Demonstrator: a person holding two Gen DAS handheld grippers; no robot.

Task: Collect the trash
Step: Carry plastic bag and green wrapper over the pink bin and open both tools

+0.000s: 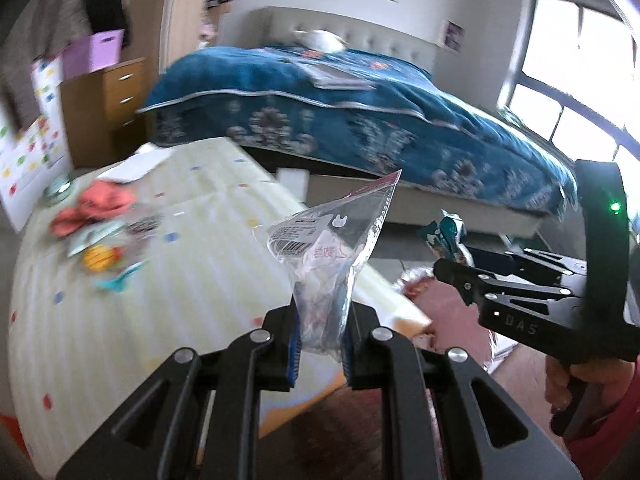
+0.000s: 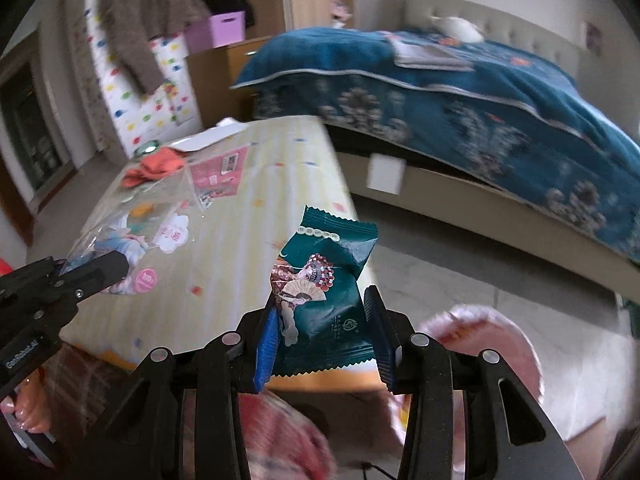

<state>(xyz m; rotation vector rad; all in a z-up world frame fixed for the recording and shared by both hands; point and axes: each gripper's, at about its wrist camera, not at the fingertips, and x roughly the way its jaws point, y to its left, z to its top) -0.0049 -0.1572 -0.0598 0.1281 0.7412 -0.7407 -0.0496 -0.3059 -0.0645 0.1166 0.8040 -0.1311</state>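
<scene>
My left gripper (image 1: 322, 320) is shut on the lower end of a clear plastic bag (image 1: 332, 236) with a barcode label, which stands up over the table's near edge. In the right wrist view that same gripper (image 2: 92, 268) reaches in from the left with the clear bag (image 2: 132, 236). My right gripper (image 2: 322, 304) is shut on a dark green snack wrapper (image 2: 328, 264) printed with a fan and a figure. It holds the wrapper upright past the table's corner. From the left wrist, the right gripper (image 1: 444, 266) shows at the right with the green wrapper (image 1: 444, 234).
The table (image 1: 200, 208) has a pale striped cloth. Several wrappers lie at its far left, among them a red-orange one (image 1: 100, 200) and a yellow one (image 1: 100, 258). A pink round bin (image 2: 492, 336) sits low beside the table. A blue-covered bed (image 1: 360, 92) stands behind.
</scene>
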